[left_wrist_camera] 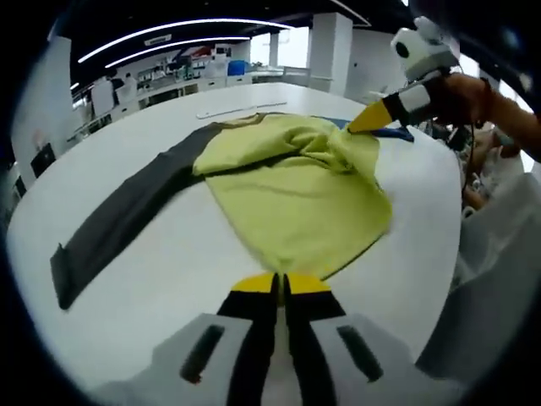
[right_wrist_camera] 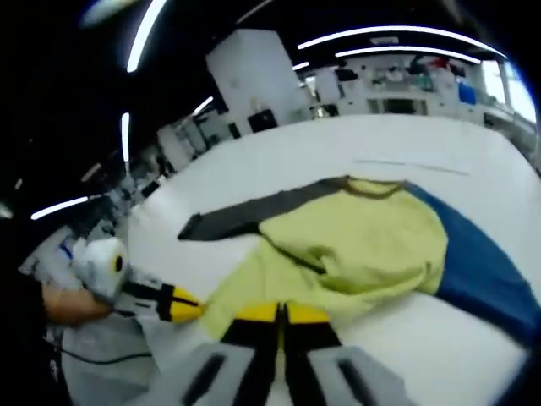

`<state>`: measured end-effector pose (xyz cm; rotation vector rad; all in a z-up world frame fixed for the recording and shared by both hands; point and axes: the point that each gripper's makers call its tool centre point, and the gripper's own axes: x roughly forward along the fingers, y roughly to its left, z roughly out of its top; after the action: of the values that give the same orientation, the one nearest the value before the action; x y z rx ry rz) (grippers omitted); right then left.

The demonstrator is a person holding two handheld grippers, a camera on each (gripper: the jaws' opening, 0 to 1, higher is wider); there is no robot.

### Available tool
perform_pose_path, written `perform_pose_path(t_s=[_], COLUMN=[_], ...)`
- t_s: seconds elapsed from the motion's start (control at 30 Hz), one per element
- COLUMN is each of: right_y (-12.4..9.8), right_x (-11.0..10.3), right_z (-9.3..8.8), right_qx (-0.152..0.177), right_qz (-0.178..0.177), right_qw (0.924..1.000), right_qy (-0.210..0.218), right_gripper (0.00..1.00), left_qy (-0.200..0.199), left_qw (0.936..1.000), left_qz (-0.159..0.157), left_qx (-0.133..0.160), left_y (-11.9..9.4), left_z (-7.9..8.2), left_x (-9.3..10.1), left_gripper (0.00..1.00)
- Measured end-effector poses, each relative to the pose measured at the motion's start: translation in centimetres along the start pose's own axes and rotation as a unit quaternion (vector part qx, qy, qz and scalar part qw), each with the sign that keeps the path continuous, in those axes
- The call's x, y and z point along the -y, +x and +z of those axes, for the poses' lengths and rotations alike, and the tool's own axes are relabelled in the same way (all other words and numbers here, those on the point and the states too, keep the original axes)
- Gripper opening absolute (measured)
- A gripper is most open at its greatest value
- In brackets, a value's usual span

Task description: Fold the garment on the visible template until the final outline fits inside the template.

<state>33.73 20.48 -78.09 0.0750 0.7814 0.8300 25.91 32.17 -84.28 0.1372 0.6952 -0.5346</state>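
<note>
A long-sleeved garment (left_wrist_camera: pixel 296 186) lies on the white table (left_wrist_camera: pixel 169 279): yellow-green body, dark grey sleeve (left_wrist_camera: pixel 127 211) stretched out to the left, blue sleeve (left_wrist_camera: pixel 397 133) at the far right. My left gripper (left_wrist_camera: pixel 279 283) is shut on the near hem of the yellow cloth. My right gripper (left_wrist_camera: pixel 365 125) enters from the upper right and pinches the bunched cloth by the blue sleeve. In the right gripper view the garment (right_wrist_camera: pixel 363 245) spreads ahead of my right gripper (right_wrist_camera: pixel 279 315), shut at its edge, with the left gripper (right_wrist_camera: pixel 193 309) at the cloth's corner beside it.
A thin pale strip (left_wrist_camera: pixel 228 110) lies on the table beyond the garment. A person's hand (left_wrist_camera: pixel 473 93) holds the right gripper, and white clothing (left_wrist_camera: pixel 499 254) hangs at the table's right edge. Benches and shelves (left_wrist_camera: pixel 169 80) stand behind.
</note>
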Motion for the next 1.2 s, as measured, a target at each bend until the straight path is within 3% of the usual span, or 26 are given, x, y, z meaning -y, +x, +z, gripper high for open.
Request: perform_pose_path(t_s=[0.23, 0.63, 0.87, 1.2], right_y=[3.0, 6.8, 7.2, 7.1], right_x=[0.0, 1.3, 1.5, 1.4], right_z=[0.7, -0.7, -1.8, -1.9], right_qx=[-0.02, -0.077, -0.111, -0.12], right_qz=[-0.001, -0.027, -0.041, -0.032], right_qw=[0.9998, 0.9966, 0.9924, 0.9919], right_qy=[-0.009, -0.011, -0.036, -0.028], right_gripper=[0.0, 0.0, 0.0, 0.0], left_qy=[-0.009, -0.023, -0.045, -0.043], left_qw=[1.0, 0.9997, 0.999, 0.9991], left_qz=[-0.001, -0.003, -0.006, -0.005], left_qx=[0.0, 0.0, 0.002, 0.002], left_y=[0.0, 0.1, 0.1, 0.0], left_z=[0.0, -0.1, -0.1, -0.2], left_x=[-0.3, -0.4, -0.5, -0.3], left_gripper=[0.0, 0.0, 0.0, 0.0])
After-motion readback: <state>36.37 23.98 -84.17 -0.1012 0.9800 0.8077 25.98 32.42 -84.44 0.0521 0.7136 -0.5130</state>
